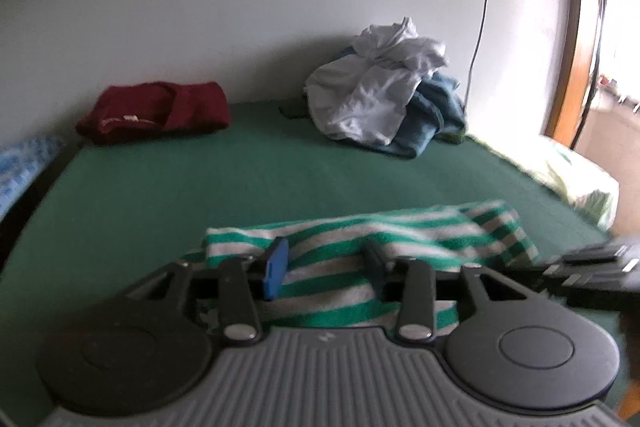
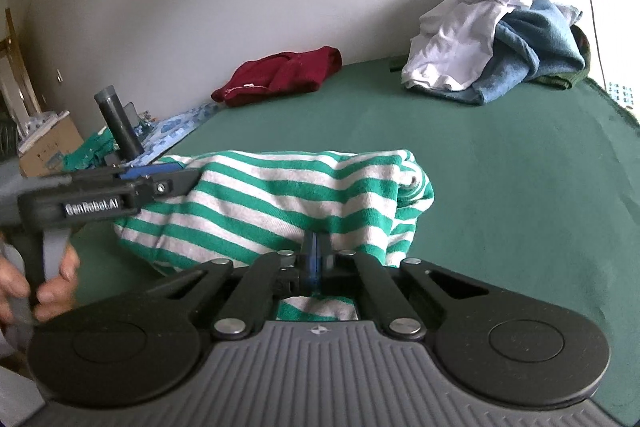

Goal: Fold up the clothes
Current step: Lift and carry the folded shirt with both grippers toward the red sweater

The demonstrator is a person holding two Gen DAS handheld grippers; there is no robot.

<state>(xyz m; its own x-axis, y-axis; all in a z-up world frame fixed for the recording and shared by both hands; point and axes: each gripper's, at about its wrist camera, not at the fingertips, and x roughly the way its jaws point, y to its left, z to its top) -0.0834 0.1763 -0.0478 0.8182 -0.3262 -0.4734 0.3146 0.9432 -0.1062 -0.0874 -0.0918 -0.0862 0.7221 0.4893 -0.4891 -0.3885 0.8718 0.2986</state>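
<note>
2 handheld grippers work 1 striped garment [image 2: 280,199] on the green bed cover [image 2: 500,187]. The garment, green and white, lies bunched near the cover's near edge, its long axis running side to side along that edge.

Right gripper [image 2: 314,259]: fingers pressed together on a fold of the garment's near hem, directly ahead of its camera; clenched on cloth.

Left gripper [image 1: 324,263]: fingers spread apart, the garment lying between and just beyond them; the blue pad [image 1: 276,269] rests against the cloth, but no pinch shows, so it reads as released. In the right wrist view this gripper reaches in level from the garment's left end, a hand [image 2: 44,283] wrapped round its grip below.

Judgement: both grippers sit at the garment's near side, left one at its left end, right one towards its right; any coming fold turns on that side-to-side axis.

Elsewhere: 1 dark red garment [image 1: 156,111] lies compact at the far left corner; 1 loose heap of white and blue clothes [image 1: 388,95] sits at the far right corner.
</note>
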